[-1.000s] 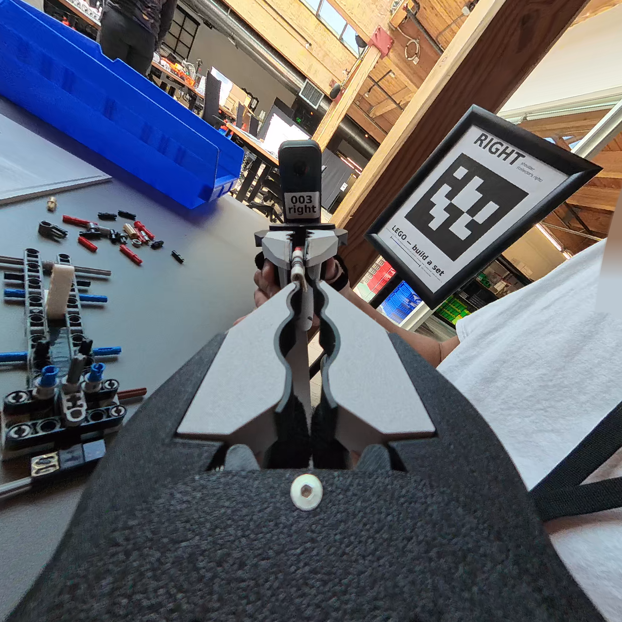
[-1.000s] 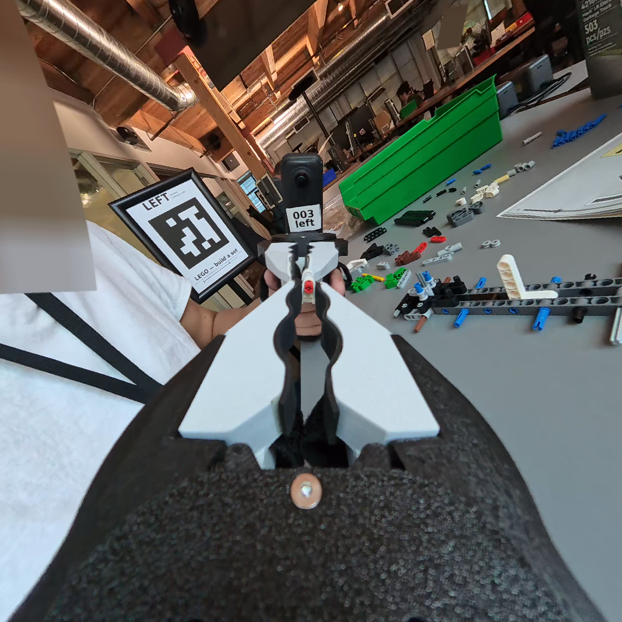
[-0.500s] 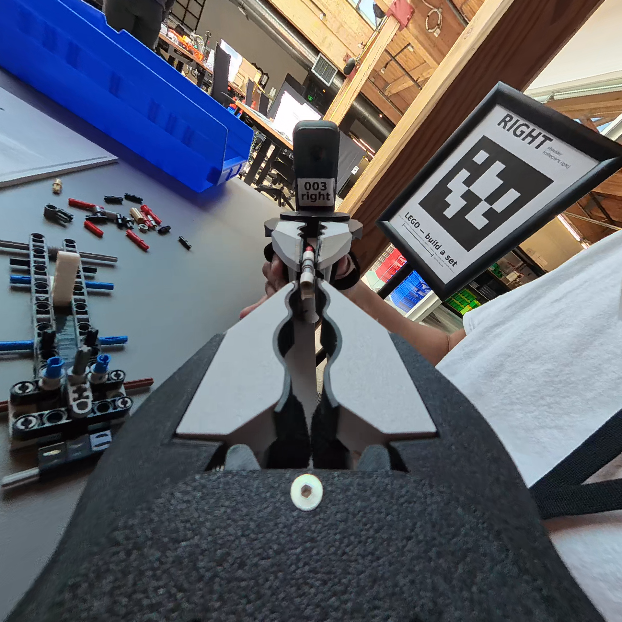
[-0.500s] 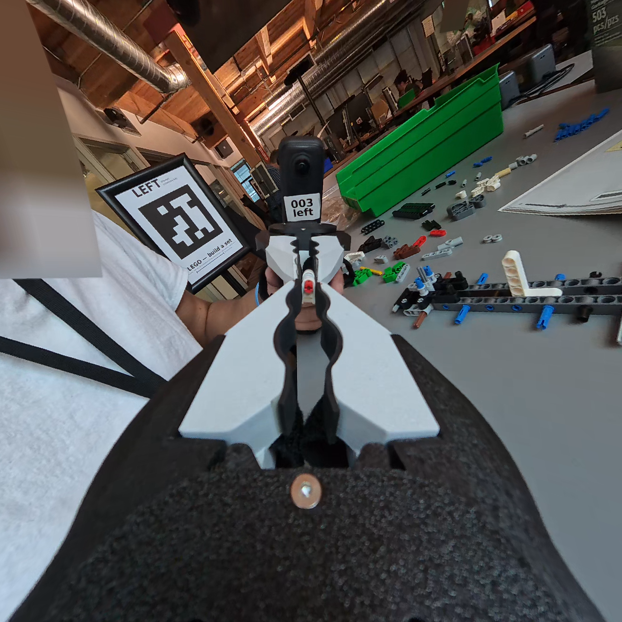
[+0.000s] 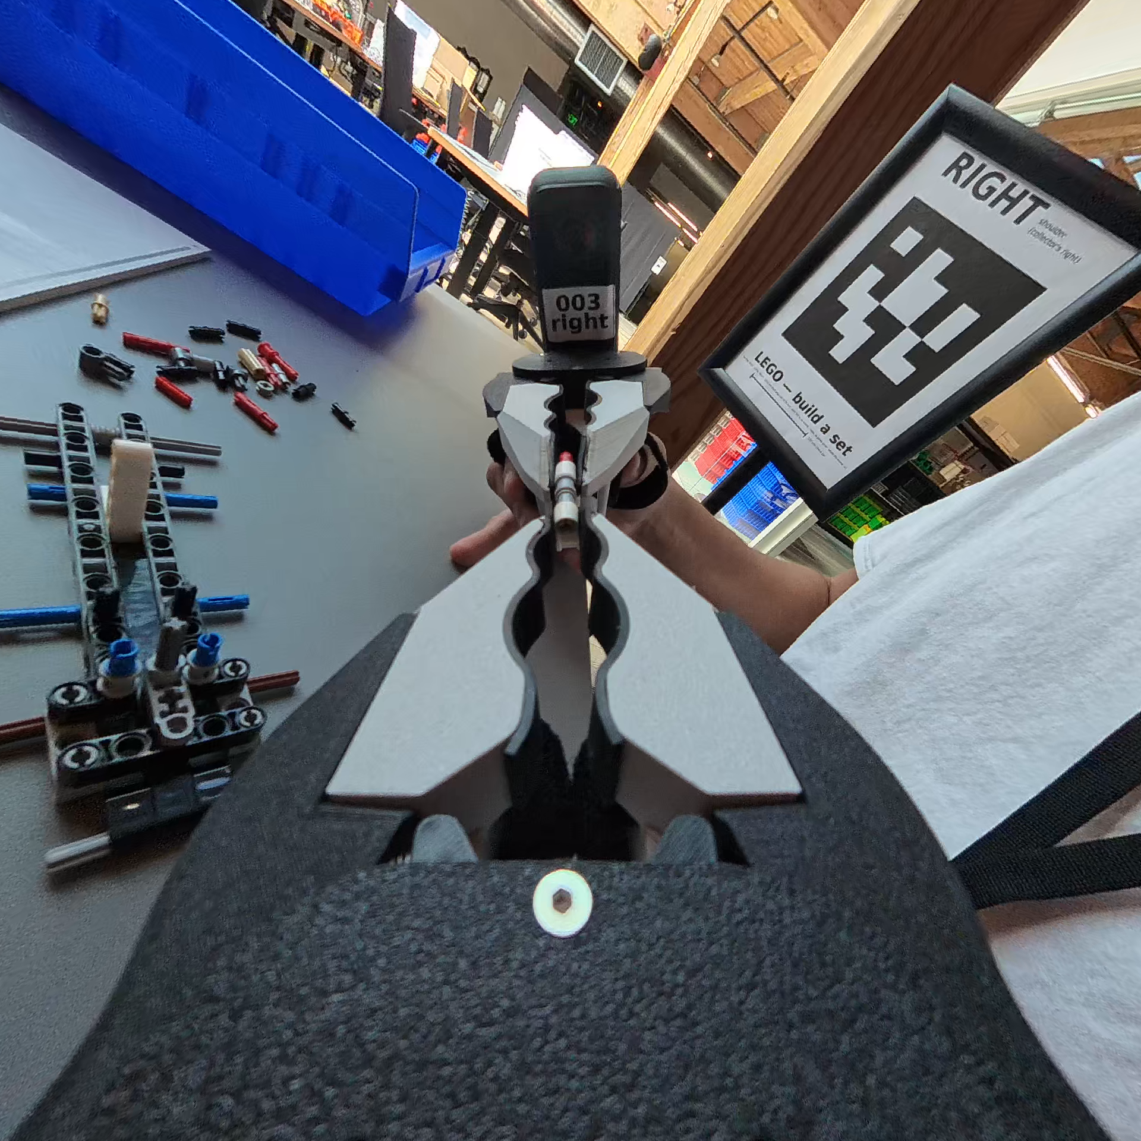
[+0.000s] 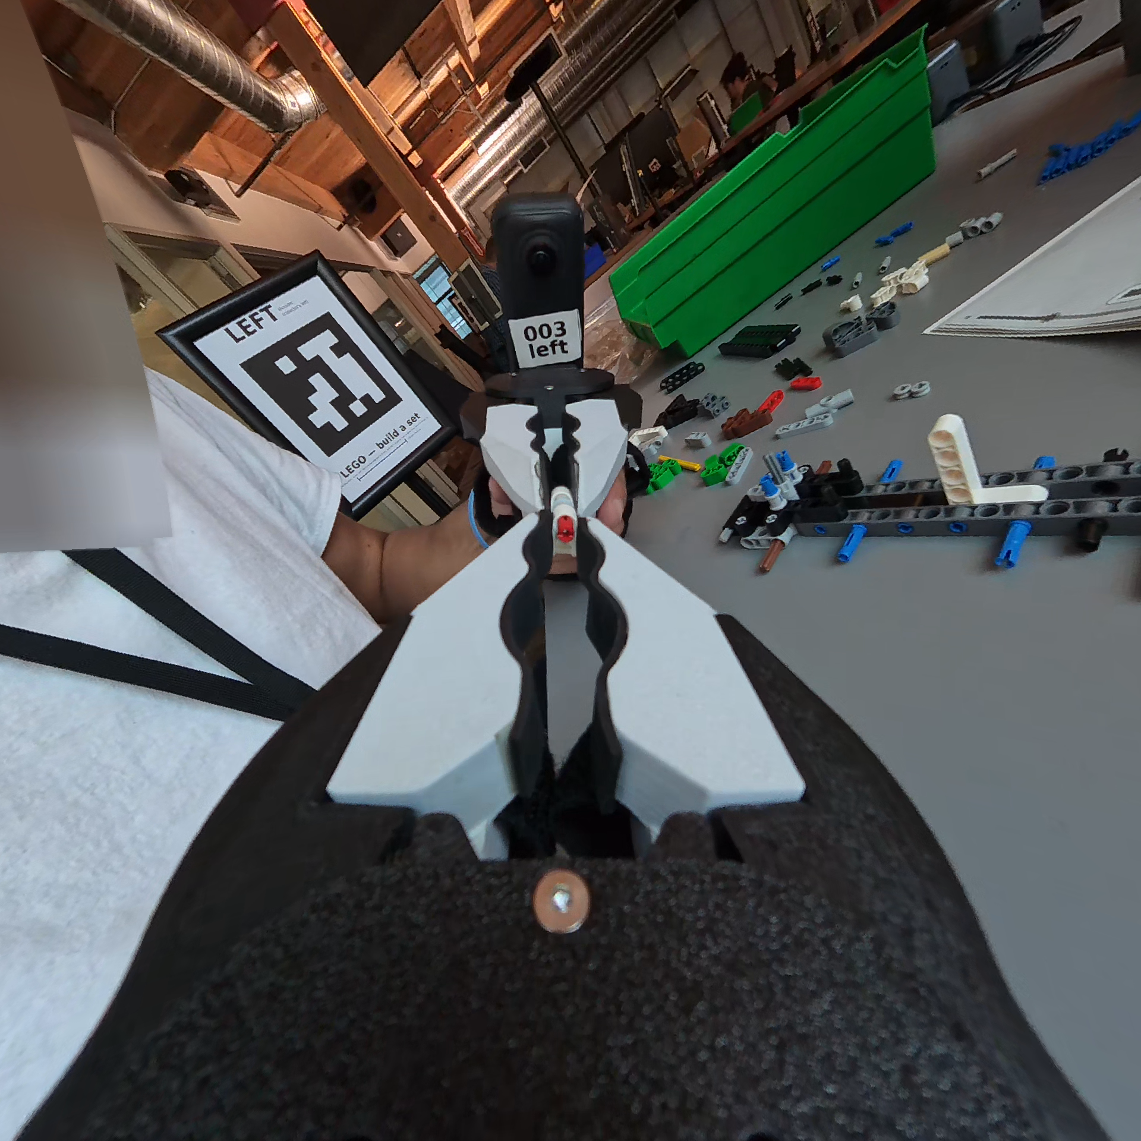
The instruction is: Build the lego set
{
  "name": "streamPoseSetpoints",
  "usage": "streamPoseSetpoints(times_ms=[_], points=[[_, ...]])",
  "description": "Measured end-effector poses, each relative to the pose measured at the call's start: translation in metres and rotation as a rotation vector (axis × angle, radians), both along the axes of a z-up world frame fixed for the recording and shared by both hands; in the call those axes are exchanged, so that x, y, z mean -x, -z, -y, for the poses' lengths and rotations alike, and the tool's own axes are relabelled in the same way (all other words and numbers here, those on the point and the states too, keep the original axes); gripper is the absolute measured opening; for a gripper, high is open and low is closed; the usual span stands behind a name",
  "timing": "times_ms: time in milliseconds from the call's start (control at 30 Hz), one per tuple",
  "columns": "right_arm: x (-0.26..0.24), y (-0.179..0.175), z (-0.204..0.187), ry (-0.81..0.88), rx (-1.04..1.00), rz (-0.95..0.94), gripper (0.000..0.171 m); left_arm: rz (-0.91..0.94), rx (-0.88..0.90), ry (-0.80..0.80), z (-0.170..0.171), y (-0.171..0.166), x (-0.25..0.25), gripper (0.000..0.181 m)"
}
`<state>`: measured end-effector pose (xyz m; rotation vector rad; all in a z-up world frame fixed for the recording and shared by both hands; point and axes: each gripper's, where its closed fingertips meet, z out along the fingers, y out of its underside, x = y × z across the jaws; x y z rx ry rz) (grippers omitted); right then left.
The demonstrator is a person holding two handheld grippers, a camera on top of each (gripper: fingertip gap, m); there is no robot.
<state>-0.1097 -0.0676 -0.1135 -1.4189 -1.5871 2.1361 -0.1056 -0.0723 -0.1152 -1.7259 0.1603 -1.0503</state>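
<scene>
Both jaws clamp one small axle-and-bush piece (image 5: 565, 500) above the bench: rigid, light, slippery; grip the bushes

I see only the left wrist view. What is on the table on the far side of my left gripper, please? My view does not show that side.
Observer: The right wrist view shows a long green plastic bin lying there, at the far part of the grey table.
Operator: Are there loose parts near it?
Observer: Yes. Small loose Lego pieces, green, brown, grey and black, lie scattered between the bin and the long dark grey beam frame.
Operator: The white piece on that frame looks like a plain block to me.
Observer: Seen from the right side, it is a white L-shaped beam, with one leg standing up and the other lying along the frame.
</scene>
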Motion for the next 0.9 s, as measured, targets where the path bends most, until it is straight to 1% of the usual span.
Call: streamPoseSetpoints(times_ms=[333, 533, 633, 800, 900], points=[[-0.001, 0.007, 0.007, -0.044, -0.022, 0.044, 0.003, -0.043, 0.035, 0.035, 0.000, 0.007, -0.006, 0.004], [-0.001, 0.008, 0.007, -0.040, -0.024, 0.041, 0.003, -0.046, 0.036, 0.044, 0.001, 0.008, -0.007, 0.005], [-0.003, 0.004, 0.007, -0.049, 0.009, 0.025, 0.003, -0.026, 0.021, 0.056, 0.002, 0.004, -0.009, 0.006], [-0.001, -0.004, -0.003, -0.004, 0.077, -0.001, 0.003, -0.012, -0.017, 0.018, 0.002, -0.001, -0.002, 0.007], [-0.002, -0.004, -0.004, 0.000, 0.071, -0.001, 0.003, -0.006, -0.024, 0.005, 0.002, -0.003, 0.000, 0.003]])
